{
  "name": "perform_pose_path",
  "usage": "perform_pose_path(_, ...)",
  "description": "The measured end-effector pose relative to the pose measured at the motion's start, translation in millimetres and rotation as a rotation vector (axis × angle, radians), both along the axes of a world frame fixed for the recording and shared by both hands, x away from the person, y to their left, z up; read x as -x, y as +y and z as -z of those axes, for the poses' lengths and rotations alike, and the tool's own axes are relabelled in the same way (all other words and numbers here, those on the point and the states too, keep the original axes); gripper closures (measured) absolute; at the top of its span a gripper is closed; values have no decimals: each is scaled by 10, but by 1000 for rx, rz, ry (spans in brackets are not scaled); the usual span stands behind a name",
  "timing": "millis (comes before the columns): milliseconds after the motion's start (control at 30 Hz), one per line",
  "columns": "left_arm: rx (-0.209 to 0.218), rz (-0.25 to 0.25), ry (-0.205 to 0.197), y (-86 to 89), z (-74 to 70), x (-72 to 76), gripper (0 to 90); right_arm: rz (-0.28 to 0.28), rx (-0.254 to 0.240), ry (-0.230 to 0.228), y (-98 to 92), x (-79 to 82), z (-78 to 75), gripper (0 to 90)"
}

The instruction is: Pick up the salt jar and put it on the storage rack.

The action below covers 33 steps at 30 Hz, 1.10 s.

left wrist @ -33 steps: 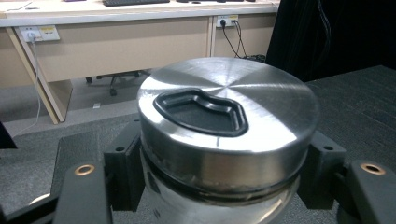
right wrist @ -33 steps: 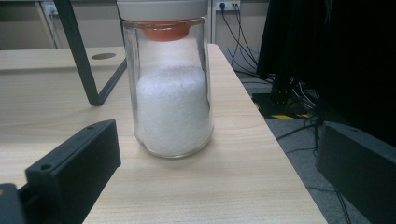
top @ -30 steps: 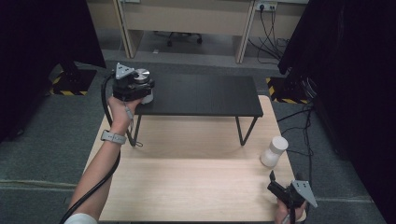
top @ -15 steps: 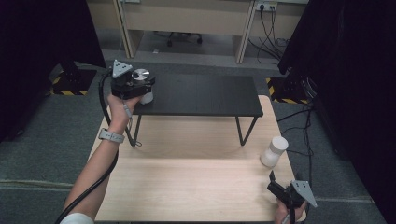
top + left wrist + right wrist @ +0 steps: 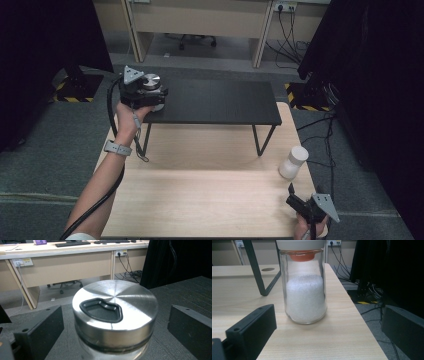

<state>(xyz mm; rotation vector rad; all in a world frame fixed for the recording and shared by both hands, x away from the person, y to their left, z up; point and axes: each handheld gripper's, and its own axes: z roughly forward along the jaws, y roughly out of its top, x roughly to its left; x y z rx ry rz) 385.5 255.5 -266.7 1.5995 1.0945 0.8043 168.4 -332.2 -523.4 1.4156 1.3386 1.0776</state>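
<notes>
A glass jar with a brushed steel lid (image 5: 151, 80) (image 5: 115, 307) stands on the left end of a low black table (image 5: 220, 102). My left gripper (image 5: 149, 95) is around it. Its jaws have just been opening and now stand wide on both sides of the jar, with a gap between each finger (image 5: 42, 330) and the glass. A second glass jar (image 5: 294, 162) (image 5: 304, 290), half full of white granules under a white cap, stands on the wooden table (image 5: 200, 195) at the right. My right gripper (image 5: 291, 196) is open just short of it, at the near right corner.
The black table stands on thin metal legs (image 5: 257, 140) on the far half of the wooden table. Grey carpet surrounds the table. Desks, wall sockets and cables (image 5: 285, 30) lie beyond, and dark curtains hang at both sides.
The left gripper's jaws look wider around the steel-lidded jar than before. Both hands stay where they were, and the white-capped jar has not moved.
</notes>
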Motion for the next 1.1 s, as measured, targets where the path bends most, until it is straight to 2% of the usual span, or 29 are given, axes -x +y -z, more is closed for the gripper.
perform_pose_path(300,2,-2,-6,49,10,113,1,-3,1,4,-2,-3,-5,2)
perform_pose_path(467,43,-6,-6,83,12,213,1,-6,4,5,-1,-4,-7,2)
perform_pose_path(700,40,-14,1,106,71,381,1,-16,6,5,-14,-2,-6,2)
perform_pose_path(967,49,-30,14,177,177,647,0,-20,6,-10,-21,18,17,2)
perform_pose_path(1067,43,-33,15,187,197,708,1,-22,5,-12,-26,20,19,2)
perform_pose_path(1100,40,-35,18,201,225,768,1,-25,6,-12,-28,20,19,2)
